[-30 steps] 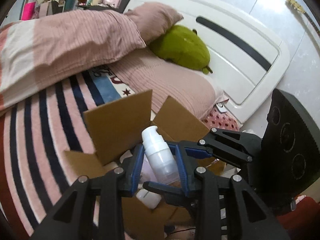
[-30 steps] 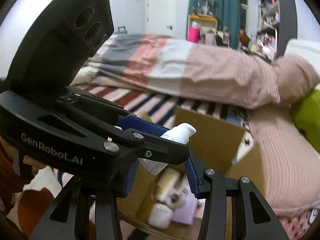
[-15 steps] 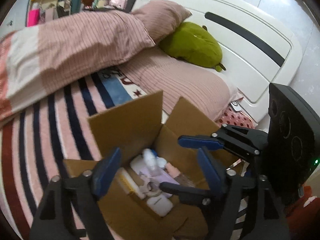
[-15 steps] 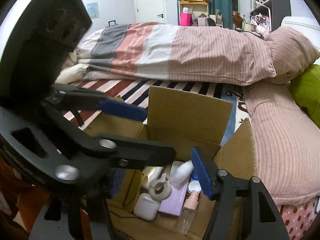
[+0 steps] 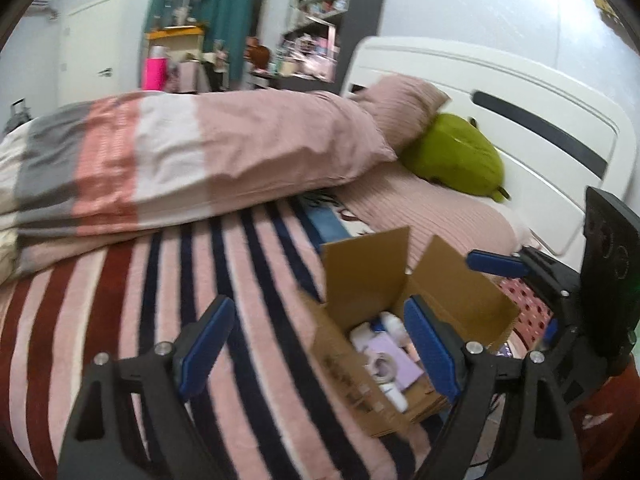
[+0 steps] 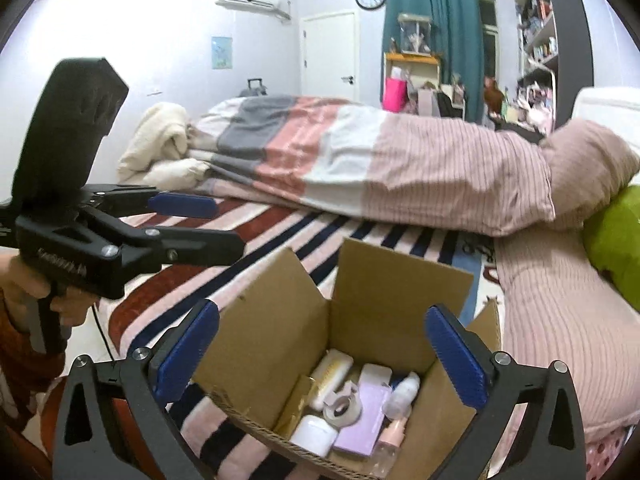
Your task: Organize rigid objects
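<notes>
Both grippers have pulled back from the box since 0.5 s ago, and the white pump bottle the left one carried 1 s ago now lies inside with the other items.

Left wrist view: the left gripper (image 5: pixel 318 344) hangs over the striped blanket (image 5: pixel 120 320), jaws wide apart and holding nothing. The box (image 5: pixel 368 276) sits on the blanket to the right, flaps up, behind the right blue finger. Inside it show a lilac case (image 5: pixel 394 358), a tape roll (image 5: pixel 380 366) and white bottles, blurred. The right gripper (image 5: pixel 520 280) shows at the right edge, beyond the box. A green plush (image 5: pixel 456 160) rests against the headboard (image 5: pixel 540 128), beside a folded duvet (image 5: pixel 180 160).

Right wrist view: the right gripper (image 6: pixel 322 356) is above the box (image 6: pixel 276 320), jaws wide apart, empty. Inside lie the pump bottle (image 6: pixel 402 394), the lilac case (image 6: pixel 362 420) beside it, the tape roll (image 6: pixel 344 404) on the case's left edge, a white jar (image 6: pixel 314 434), a cream bottle (image 6: pixel 330 374) and a pink-capped bottle (image 6: pixel 390 446). The left gripper (image 6: pixel 192 224) is at left, held by a hand (image 6: pixel 48 296), its 2 fingers apart, well clear of the box.
</notes>
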Action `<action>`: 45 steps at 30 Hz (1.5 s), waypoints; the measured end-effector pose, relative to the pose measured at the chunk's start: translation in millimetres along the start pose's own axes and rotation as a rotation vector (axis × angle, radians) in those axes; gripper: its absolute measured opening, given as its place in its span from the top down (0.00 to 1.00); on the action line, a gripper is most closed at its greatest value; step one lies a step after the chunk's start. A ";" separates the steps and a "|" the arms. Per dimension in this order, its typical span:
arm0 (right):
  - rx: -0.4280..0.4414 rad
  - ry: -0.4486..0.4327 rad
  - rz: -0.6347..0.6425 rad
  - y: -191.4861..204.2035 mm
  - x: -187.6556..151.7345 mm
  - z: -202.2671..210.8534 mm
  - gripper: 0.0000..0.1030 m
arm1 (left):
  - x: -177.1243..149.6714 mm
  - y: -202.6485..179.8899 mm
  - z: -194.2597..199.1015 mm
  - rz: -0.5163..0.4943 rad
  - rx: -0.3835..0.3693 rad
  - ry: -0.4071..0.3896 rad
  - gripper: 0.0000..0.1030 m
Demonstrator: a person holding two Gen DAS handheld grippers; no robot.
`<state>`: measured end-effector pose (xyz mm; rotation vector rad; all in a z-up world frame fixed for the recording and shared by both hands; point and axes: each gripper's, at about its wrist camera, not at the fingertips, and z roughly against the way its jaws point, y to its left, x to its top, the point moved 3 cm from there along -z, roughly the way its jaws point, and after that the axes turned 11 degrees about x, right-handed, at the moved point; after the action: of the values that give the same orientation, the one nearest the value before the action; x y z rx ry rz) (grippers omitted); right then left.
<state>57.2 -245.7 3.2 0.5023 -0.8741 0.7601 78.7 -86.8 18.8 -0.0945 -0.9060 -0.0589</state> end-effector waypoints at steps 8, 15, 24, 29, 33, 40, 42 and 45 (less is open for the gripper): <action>0.064 -0.009 -0.024 15.2 -2.7 -6.7 0.00 | -27.9 46.0 12.4 0.078 0.110 -0.001 0.18; 0.060 -0.004 -0.040 19.9 -4.4 -11.7 0.00 | -39.3 59.4 13.1 0.092 0.138 0.007 0.18; 0.065 -0.005 -0.043 19.7 -4.9 -13.3 0.00 | -41.2 64.2 13.7 0.091 0.166 0.002 0.18; 0.066 -0.005 -0.043 20.7 -5.7 -14.4 0.00 | -41.0 66.5 14.0 0.089 0.180 -0.001 0.18; 0.066 -0.005 -0.043 20.7 -5.4 -14.4 0.00 | -40.8 69.1 14.2 0.091 0.188 -0.002 0.18; 0.069 -0.005 -0.044 20.0 -5.4 -14.0 0.00 | -41.6 72.6 12.4 0.092 0.214 -0.007 0.18; 0.066 -0.005 -0.043 20.6 -5.3 -13.9 0.00 | -42.3 73.3 11.7 0.091 0.226 -0.006 0.18; 0.064 -0.004 -0.041 21.7 -5.4 -15.0 0.00 | -42.4 74.8 11.7 0.092 0.235 -0.011 0.18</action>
<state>45.8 -223.9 -7.7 0.5772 -0.8428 0.7515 50.3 -10.7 -11.7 0.0823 -0.9126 0.1338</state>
